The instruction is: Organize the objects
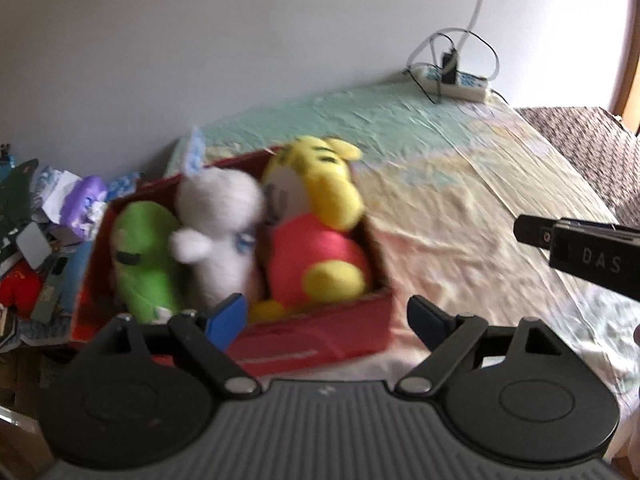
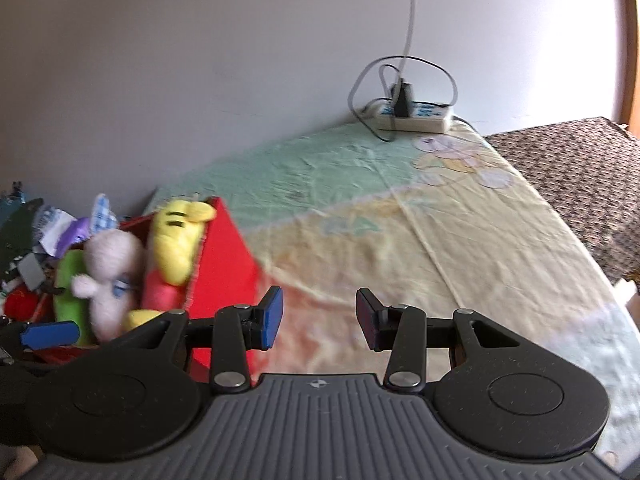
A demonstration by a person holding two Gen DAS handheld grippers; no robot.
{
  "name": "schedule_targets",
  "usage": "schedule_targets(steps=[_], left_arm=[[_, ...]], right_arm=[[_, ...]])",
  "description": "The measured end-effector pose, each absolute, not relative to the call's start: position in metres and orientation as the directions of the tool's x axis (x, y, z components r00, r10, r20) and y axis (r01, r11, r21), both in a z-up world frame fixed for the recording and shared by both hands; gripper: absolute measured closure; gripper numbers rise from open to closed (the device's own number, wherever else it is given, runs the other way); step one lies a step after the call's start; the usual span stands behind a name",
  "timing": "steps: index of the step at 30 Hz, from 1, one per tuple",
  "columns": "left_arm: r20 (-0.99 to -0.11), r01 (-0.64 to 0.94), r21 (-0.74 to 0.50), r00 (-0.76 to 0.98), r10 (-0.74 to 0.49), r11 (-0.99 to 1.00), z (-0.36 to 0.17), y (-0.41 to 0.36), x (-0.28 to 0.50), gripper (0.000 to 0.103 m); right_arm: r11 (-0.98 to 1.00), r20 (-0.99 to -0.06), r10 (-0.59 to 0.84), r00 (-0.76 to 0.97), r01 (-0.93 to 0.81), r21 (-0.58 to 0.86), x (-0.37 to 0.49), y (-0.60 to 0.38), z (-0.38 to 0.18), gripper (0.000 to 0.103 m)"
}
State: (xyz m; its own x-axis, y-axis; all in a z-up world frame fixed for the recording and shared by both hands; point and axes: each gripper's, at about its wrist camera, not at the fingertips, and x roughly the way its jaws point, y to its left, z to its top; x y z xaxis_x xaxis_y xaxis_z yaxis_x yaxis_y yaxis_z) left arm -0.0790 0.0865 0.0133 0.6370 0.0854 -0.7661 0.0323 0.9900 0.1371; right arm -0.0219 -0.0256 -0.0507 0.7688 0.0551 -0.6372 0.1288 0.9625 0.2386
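A red box (image 1: 320,344) sits on the bed sheet and holds three plush toys: a green one (image 1: 144,260), a white one (image 1: 224,220) and a yellow bear in a red shirt (image 1: 316,216). My left gripper (image 1: 324,320) is open and empty, just in front of the box's near wall. In the right wrist view the red box (image 2: 224,272) and the white plush (image 2: 108,276) lie at the left. My right gripper (image 2: 320,320) is open and empty over the sheet, right of the box. Its side shows in the left wrist view (image 1: 580,252).
A pile of small items and papers (image 1: 44,232) lies left of the box. A white power strip (image 1: 452,80) with cables sits at the far corner by the wall. A brown woven surface (image 1: 592,148) borders the bed on the right. The pastel sheet (image 2: 440,240) spreads rightward.
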Motion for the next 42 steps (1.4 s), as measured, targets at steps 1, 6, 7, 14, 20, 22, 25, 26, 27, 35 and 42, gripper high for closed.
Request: schedule_targets(steps=[1,6,7,14,20,22,25,26,27,35,42], left_arm=[[-0.772,0.041,0.131,0.631,0.076,0.991,0.011,0.082,-0.079,0.012],[-0.795,0.059,0.078,0.607,0.027,0.995,0.005,0.063,-0.079,0.011],[-0.794,0.053,0.078,0.607,0.030,0.996,0.004,0.061,-0.079,0.008],[-0.811,0.012,0.106,0.580,0.079,0.994,-0.005,0.043,-0.080,0.004],[-0.826,-0.040,0.110,0.552,0.114,0.993,-0.009,0.048,-0.083,0.005],[-0.826,-0.053,0.123,0.548,0.132,0.991,-0.009,0.051,-0.085,0.005],[-0.819,-0.078,0.148,0.549,0.166,0.986,-0.007,0.059,-0.088,0.005],[-0.819,-0.084,0.146,0.548,0.168,0.986,-0.005,0.063,-0.089,0.005],[-0.819,-0.087,0.142,0.550,0.167,0.986,-0.003,0.068,-0.088,0.005],[-0.804,-0.142,0.141,0.560,0.197,0.980,0.016,0.116,-0.092,0.005],[-0.796,-0.190,0.137,0.563,0.222,0.972,0.028,0.171,-0.090,0.005]], right_arm=[[0.963,-0.642,0.046,0.765,0.136,0.232,-0.023,-0.029,-0.052,0.058],[0.968,-0.665,-0.001,0.747,0.169,0.188,-0.030,-0.044,-0.059,0.058],[0.968,-0.669,-0.009,0.743,0.173,0.179,-0.031,-0.046,-0.060,0.058],[0.972,-0.697,-0.011,0.717,0.173,0.162,-0.036,-0.056,-0.069,0.058],[0.977,-0.710,0.025,0.704,0.133,0.166,-0.035,-0.051,-0.071,0.058],[0.980,-0.713,0.036,0.701,0.116,0.164,-0.034,-0.044,-0.070,0.058],[0.982,-0.712,0.045,0.700,0.100,0.161,-0.033,-0.034,-0.067,0.058],[0.983,-0.711,0.045,0.702,0.097,0.157,-0.032,-0.030,-0.065,0.058],[0.984,-0.710,0.044,0.703,0.094,0.154,-0.032,-0.025,-0.063,0.058],[0.986,-0.695,0.080,0.714,0.045,0.159,-0.022,0.023,-0.039,0.058],[0.986,-0.673,0.116,0.730,-0.001,0.168,-0.005,0.069,-0.018,0.058]])
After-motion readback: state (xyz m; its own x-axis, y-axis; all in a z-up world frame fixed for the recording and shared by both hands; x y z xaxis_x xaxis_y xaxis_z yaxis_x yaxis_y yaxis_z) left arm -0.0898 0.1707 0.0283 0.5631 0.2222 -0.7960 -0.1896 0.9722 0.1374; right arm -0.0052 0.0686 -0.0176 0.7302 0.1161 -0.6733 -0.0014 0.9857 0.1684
